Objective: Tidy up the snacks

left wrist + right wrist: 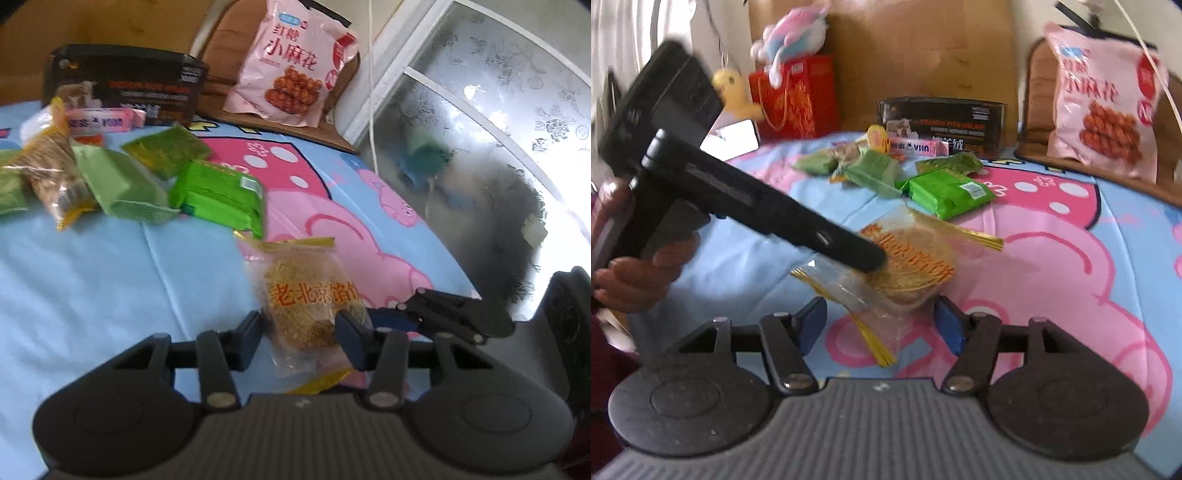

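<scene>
A clear packet with gold edges and red lettering, holding a round golden pastry (306, 295), lies on the blue and pink cartoon sheet (110, 277). My left gripper (301, 339) has its pads pressed on both sides of the pastry. In the right wrist view, one left gripper finger (864, 254) lies over the pastry packet (916, 266). My right gripper (881, 326) stands open, with the near end of the packet between its blue pads and not touching them. One of its fingers (454, 314) shows on the right of the left wrist view.
Several green snack packets (221, 192) and another clear pastry packet (55, 173) lie in a heap further back. Behind them are a pink carton (99, 120), a black box (122, 81) and a big pink snack bag (291, 66). A red gift bag (798, 99) stands at the back left.
</scene>
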The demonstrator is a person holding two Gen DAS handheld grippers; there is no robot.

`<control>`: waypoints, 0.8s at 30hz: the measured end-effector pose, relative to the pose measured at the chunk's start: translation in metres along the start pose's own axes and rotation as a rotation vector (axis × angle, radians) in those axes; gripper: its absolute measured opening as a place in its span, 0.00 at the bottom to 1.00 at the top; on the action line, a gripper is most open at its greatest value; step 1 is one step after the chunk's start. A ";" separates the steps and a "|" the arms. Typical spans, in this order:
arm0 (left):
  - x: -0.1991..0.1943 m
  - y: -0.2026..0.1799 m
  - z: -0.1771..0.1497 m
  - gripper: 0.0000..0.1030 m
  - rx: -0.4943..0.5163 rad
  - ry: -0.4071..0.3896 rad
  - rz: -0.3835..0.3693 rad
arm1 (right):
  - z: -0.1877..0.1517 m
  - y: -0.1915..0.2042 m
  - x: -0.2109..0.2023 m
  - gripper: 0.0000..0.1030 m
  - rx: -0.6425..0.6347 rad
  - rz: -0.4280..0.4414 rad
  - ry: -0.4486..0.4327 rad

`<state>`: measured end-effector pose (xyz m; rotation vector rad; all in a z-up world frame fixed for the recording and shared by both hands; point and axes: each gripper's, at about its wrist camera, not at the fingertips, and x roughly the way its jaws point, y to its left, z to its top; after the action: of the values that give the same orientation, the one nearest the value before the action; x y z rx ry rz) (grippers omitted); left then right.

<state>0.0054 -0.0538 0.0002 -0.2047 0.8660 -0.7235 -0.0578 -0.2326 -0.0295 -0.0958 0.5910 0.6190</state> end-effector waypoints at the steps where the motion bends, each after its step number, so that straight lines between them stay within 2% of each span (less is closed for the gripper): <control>1: -0.006 0.001 -0.002 0.43 -0.007 -0.009 0.008 | 0.001 0.006 0.004 0.60 -0.037 -0.035 -0.005; 4: -0.033 0.005 -0.004 0.43 -0.016 -0.068 0.027 | 0.006 0.014 0.008 0.52 -0.077 -0.036 -0.017; 9: -0.066 0.013 0.018 0.43 -0.019 -0.169 0.083 | 0.028 0.024 0.012 0.51 -0.111 0.006 -0.102; 13: -0.079 0.028 0.065 0.43 -0.014 -0.245 0.122 | 0.065 0.017 0.030 0.51 -0.109 0.010 -0.182; 17: -0.073 0.051 0.125 0.43 -0.031 -0.296 0.155 | 0.113 -0.003 0.059 0.51 -0.103 0.018 -0.239; 24: -0.036 0.105 0.214 0.44 -0.087 -0.336 0.194 | 0.191 -0.054 0.135 0.51 -0.089 -0.013 -0.250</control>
<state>0.2032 0.0230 0.1146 -0.3062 0.5867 -0.4538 0.1554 -0.1574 0.0510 -0.1039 0.3211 0.6336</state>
